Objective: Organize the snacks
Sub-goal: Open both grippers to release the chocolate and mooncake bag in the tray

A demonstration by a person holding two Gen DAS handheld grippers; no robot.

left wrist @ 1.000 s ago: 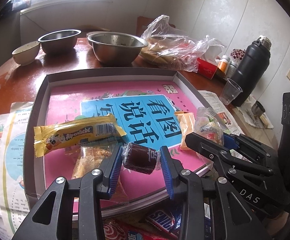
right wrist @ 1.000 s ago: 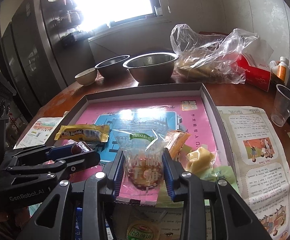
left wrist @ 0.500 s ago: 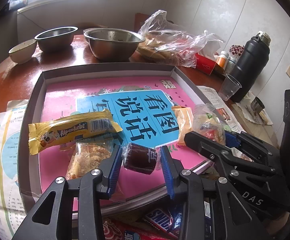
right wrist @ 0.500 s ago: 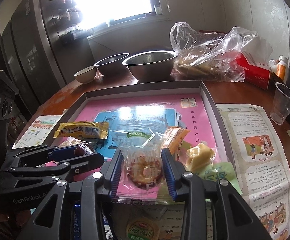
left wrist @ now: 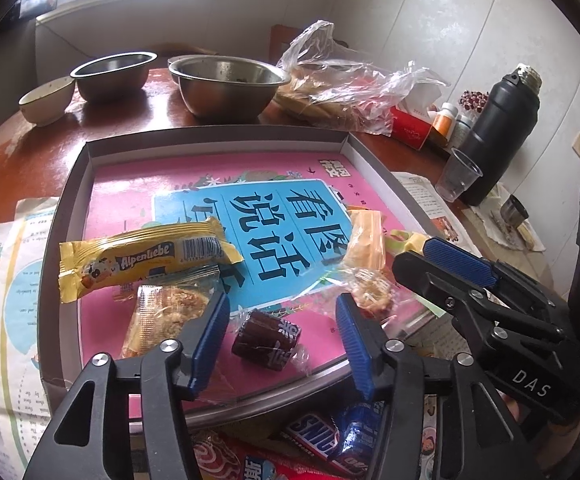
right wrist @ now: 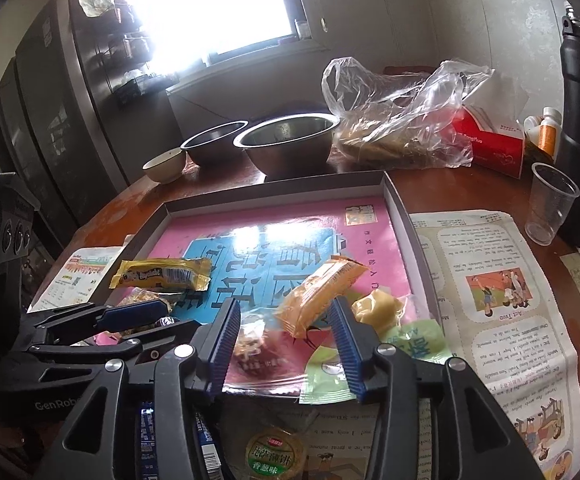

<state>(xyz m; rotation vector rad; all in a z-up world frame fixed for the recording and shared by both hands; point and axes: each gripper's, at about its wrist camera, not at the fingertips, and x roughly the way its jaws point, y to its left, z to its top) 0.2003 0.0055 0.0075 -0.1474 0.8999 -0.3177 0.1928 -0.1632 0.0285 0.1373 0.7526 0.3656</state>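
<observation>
In the left wrist view my left gripper (left wrist: 281,340) hangs over the near edge of the grey tray (left wrist: 217,136). Its jaws are opening. A dark brown wrapped candy (left wrist: 265,338) lies on the tray floor between them, clear of both pads. My right gripper (right wrist: 285,340) is opening too. A clear packet with a round pastry (right wrist: 249,344) lies flat on the tray between its pads, and an orange packet (right wrist: 322,292) rests just ahead. A yellow Alpenliebe bar (left wrist: 145,260) and a peanut brittle packet (left wrist: 161,316) lie at the tray's left.
Loose snacks lie in front of the tray, among them a Snickers bar (left wrist: 314,436) and a round green-labelled biscuit (right wrist: 275,452). Behind the tray stand steel bowls (left wrist: 225,84), a plastic bag (right wrist: 402,120) and a red tissue box (right wrist: 490,140). A plastic cup (right wrist: 550,208) and black flask (left wrist: 498,136) stand right.
Both grippers have widened their jaws. The brown candy left the left pads and dropped onto the tray floor. The clear pastry packet slipped from the right pads and lies flat.
</observation>
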